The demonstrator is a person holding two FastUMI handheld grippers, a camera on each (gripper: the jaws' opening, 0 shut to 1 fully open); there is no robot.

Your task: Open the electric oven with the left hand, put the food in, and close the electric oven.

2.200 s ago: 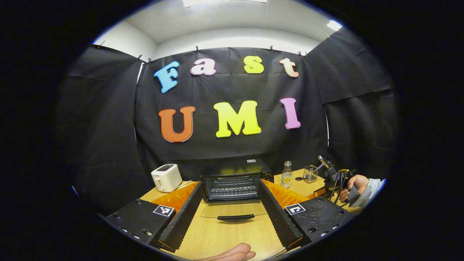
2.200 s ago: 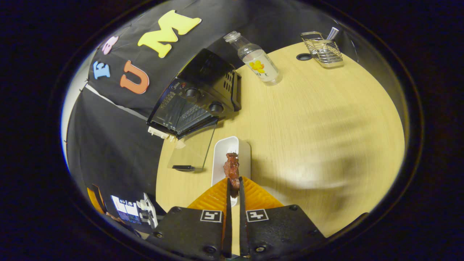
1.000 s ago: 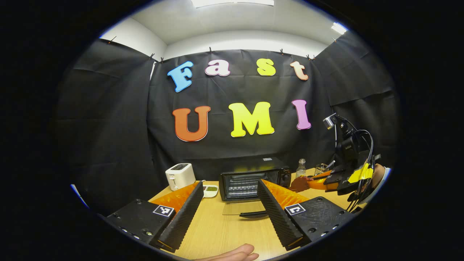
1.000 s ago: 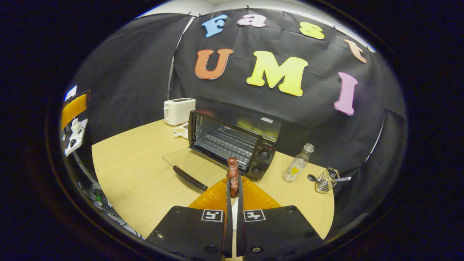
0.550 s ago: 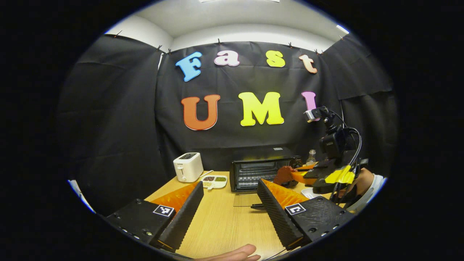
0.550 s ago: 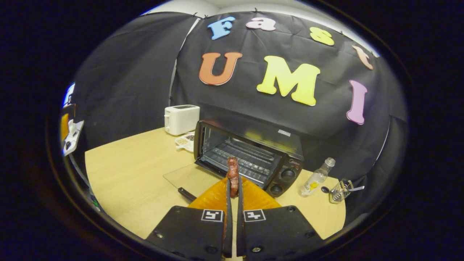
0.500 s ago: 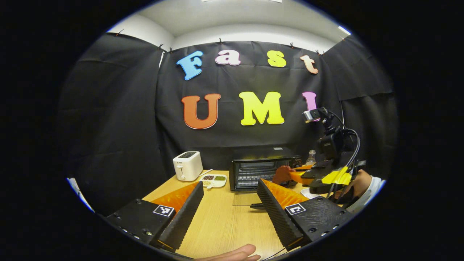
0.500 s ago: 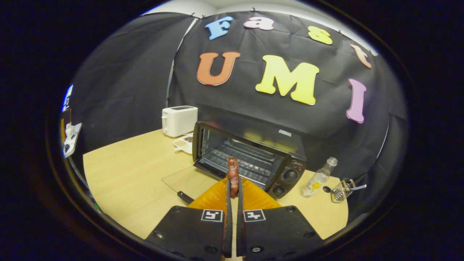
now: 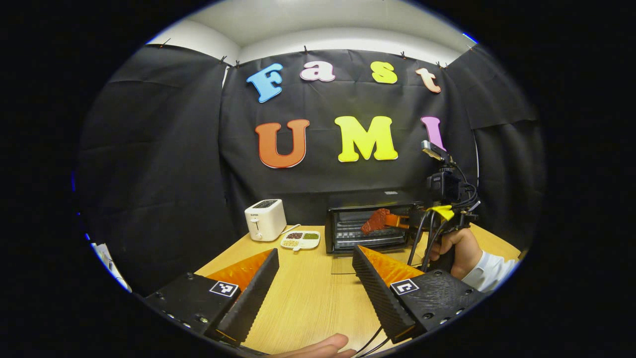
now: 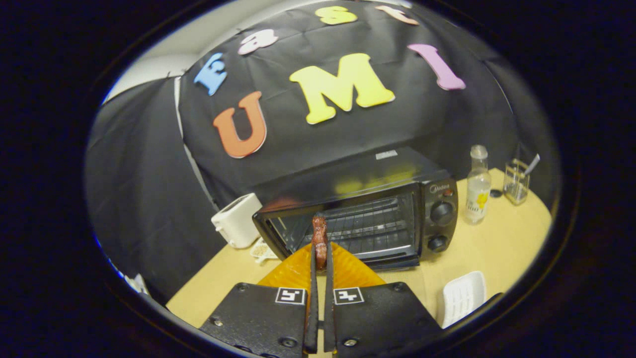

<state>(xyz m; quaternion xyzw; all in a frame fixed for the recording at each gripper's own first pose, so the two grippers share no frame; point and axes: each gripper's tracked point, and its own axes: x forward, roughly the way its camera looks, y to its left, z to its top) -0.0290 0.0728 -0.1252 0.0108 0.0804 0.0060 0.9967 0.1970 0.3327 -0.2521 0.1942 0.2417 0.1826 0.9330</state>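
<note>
**Food held at the open oven mouth**

The wooden worktop (image 9: pixel 303 298) carries the black electric oven (image 10: pixel 367 209), its glass door (image 9: pixel 343 265) folded down flat. A white toaster (image 9: pixel 265 219) stands to one side, a divided snack dish (image 9: pixel 300 239) just beside it; a clear bottle (image 10: pixel 478 191) and a white tray (image 10: pixel 462 296) sit on the other side. The right tool (image 10: pixel 318 258) is pinched tight on the reddish-brown food (image 10: pixel 319 237), holding it just before the rack opening. The left tool (image 9: pixel 315 263) is spread wide, gripping nothing, well back from the oven.
</note>
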